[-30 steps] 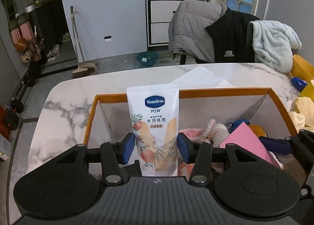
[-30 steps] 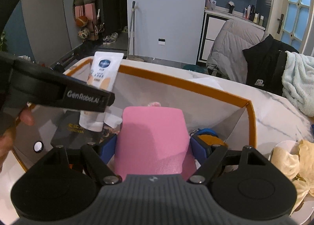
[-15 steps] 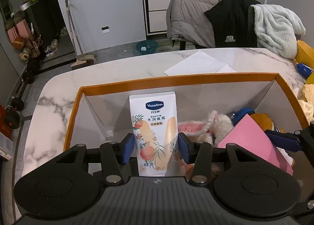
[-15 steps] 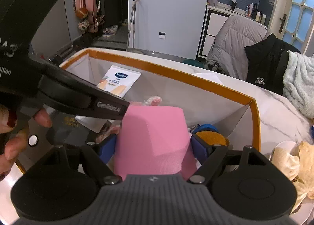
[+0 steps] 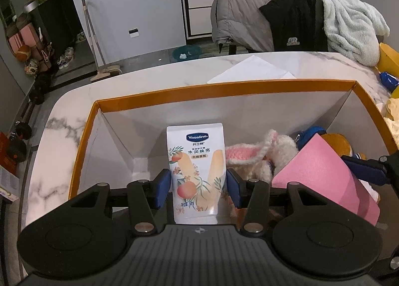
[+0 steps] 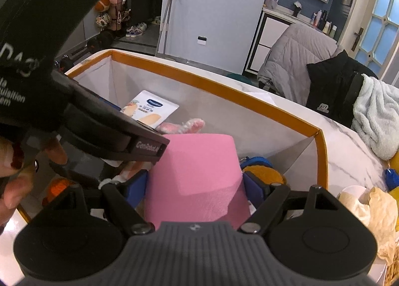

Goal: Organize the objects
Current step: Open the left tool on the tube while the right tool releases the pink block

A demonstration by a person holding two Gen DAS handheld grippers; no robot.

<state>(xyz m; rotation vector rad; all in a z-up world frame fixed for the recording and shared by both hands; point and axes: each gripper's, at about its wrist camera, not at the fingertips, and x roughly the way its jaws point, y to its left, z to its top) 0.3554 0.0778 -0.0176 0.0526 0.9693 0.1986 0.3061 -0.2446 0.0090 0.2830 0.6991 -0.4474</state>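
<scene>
**Loading the orange box: 2 items in hand**

Hanging low inside the orange-rimmed box (image 5: 224, 88) on the marble worktop (image 5: 49, 161), the left tool (image 5: 198, 183) grips a Vaseline tube (image 5: 195, 171) and the right tool (image 6: 194, 186) clamps a pink block (image 6: 197, 168). A knitted pink-and-white toy (image 5: 259, 158) and a blue-and-orange plush (image 5: 329, 141) already lie inside. Both held items await release; crumpled yellowish wrappers (image 6: 369, 208) sit outside.
</scene>
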